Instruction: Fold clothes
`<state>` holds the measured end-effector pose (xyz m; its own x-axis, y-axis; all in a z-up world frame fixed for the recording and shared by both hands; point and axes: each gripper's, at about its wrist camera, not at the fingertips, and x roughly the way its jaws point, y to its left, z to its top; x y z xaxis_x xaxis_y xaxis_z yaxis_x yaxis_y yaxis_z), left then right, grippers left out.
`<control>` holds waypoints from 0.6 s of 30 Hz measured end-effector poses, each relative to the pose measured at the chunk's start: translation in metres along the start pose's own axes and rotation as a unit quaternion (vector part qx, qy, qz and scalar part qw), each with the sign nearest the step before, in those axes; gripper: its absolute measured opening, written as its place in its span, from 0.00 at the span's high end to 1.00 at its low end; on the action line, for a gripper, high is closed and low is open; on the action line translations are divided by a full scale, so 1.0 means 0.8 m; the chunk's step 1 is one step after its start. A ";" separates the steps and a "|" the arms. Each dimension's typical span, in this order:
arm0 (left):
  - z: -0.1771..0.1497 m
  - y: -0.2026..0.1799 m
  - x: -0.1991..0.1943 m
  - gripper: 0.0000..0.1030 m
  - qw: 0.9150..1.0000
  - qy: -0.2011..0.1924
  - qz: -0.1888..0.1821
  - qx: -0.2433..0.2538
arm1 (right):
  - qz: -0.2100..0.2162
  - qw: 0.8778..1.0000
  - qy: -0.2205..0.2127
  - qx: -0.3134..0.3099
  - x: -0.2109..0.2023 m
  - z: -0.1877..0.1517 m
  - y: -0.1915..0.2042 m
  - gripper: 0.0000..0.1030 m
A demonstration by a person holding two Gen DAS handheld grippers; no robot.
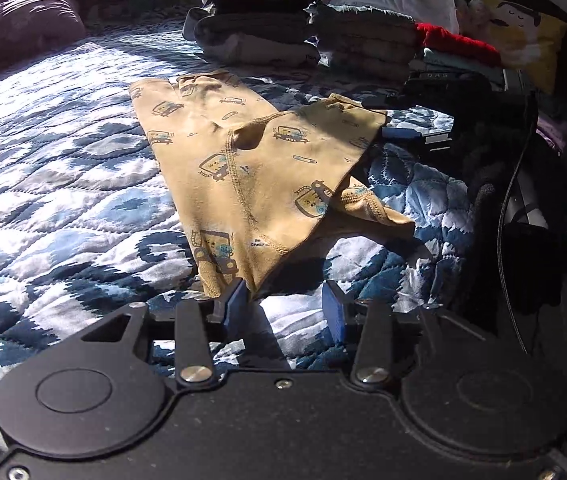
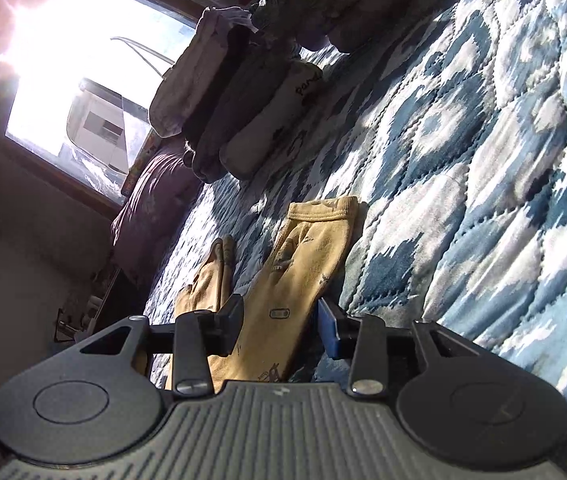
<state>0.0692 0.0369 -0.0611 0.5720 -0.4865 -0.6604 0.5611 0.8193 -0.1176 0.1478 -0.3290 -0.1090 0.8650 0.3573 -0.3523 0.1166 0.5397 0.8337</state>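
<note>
Small mustard-yellow cotton trousers printed with cartoon vehicles lie spread on the blue-and-white quilted bed cover, legs splayed, one cuff turned under. Left gripper: jaws apart, one blue pad touching the near hem, nothing clamped. Right gripper: jaws apart, straddling a trouser leg, not yet pinched. Stacks of folded clothes sit beyond. Step, as judged: taking hold for the first fold. Next move likely needs both grippers to close on fabric, then bring one leg over the other.

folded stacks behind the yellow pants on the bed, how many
2 clear: a taller stack topped in white, and a lower grey stack beside it. More clothes, heaped at the far right, may hide others.
</note>
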 end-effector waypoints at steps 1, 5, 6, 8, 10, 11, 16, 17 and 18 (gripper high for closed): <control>0.003 -0.003 -0.004 0.60 1.000 0.001 -0.003 0.006 | 0.000 1.000 -0.002 0.002 0.000 0.001 0.000 0.60; 0.010 -0.006 -0.024 0.60 0.998 -0.060 0.015 0.024 | -0.001 1.000 -0.007 0.005 0.002 0.004 -0.001 0.60; 0.011 -0.007 -0.024 0.60 0.997 -0.069 0.022 0.033 | -0.002 1.000 -0.008 0.005 0.002 0.005 -0.001 0.60; 0.009 -0.020 -0.015 0.60 0.992 -0.066 0.056 0.096 | -0.004 1.000 -0.011 0.007 0.003 0.007 -0.002 0.61; 0.004 -0.033 -0.007 0.60 0.981 -0.060 0.083 0.162 | -0.008 1.000 -0.015 0.007 0.005 0.011 -0.003 0.61; 0.002 -0.038 -0.004 0.60 0.978 -0.059 0.088 0.179 | -0.010 1.000 -0.018 0.007 0.006 0.013 -0.003 0.61; -0.014 -0.058 0.015 0.65 0.948 -0.048 0.133 0.285 | -0.023 0.999 -0.038 0.012 0.011 0.022 -0.009 0.66; -0.016 -0.059 0.016 0.68 0.945 -0.048 0.137 0.294 | -0.026 0.999 -0.039 0.011 0.012 0.023 -0.009 0.69; -0.016 -0.059 0.018 0.71 0.942 -0.049 0.142 0.300 | -0.029 0.999 -0.040 0.011 0.014 0.024 -0.010 0.71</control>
<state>0.0436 -0.0050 -0.0748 0.7860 -0.3234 -0.5269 0.5976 0.6156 0.5137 0.1662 -0.3438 -0.1114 0.8930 0.2632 -0.3650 0.1769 0.5407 0.8224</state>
